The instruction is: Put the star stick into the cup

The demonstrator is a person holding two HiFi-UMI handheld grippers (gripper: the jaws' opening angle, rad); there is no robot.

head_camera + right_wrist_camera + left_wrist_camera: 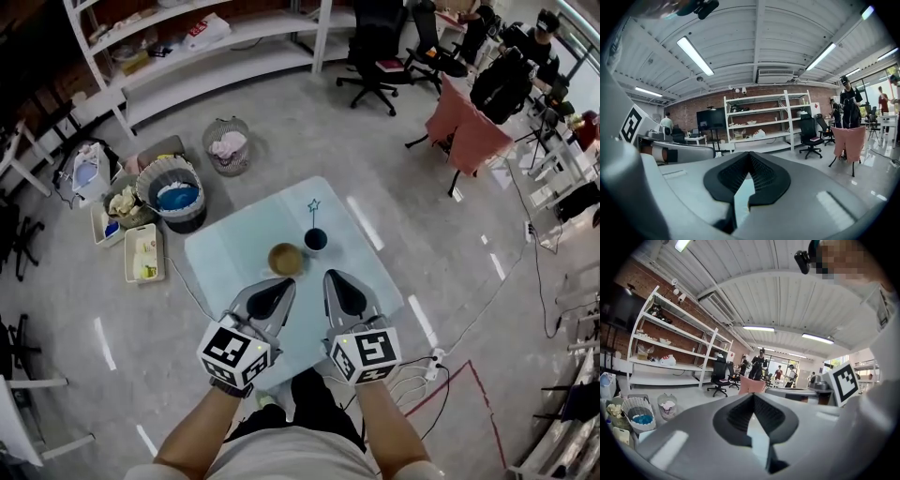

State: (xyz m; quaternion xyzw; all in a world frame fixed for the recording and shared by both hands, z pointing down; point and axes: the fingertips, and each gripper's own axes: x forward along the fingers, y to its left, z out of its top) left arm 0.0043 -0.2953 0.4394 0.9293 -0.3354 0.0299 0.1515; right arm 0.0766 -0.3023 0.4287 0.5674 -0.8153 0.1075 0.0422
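- The bowl (286,259) is sitting on the pale blue table (225,253), just beside the cup (316,240) and directly ahead of the left gripper (281,283).
- The star stick (314,212) is standing upright in the cup, with its star showing above the rim.
- The right gripper (336,277) is pointing towards the cup, with bare tabletop lying between them.
- Both grippers are being held side by side over the table's near part. The jaws of each are meeting at the tips and pinching nothing.
- On the grey floor (422,234) to the left, a basket (176,192) with something blue in it, a wire basket (227,145) and white bins (142,253) are standing well apart from the table.
- A power strip (434,359) is lying on the floor to the right.
- White shelves (216,47) are lining the far wall. An office chair (375,56) and a pink cloth (466,127) draped over a seat are standing beyond the table.
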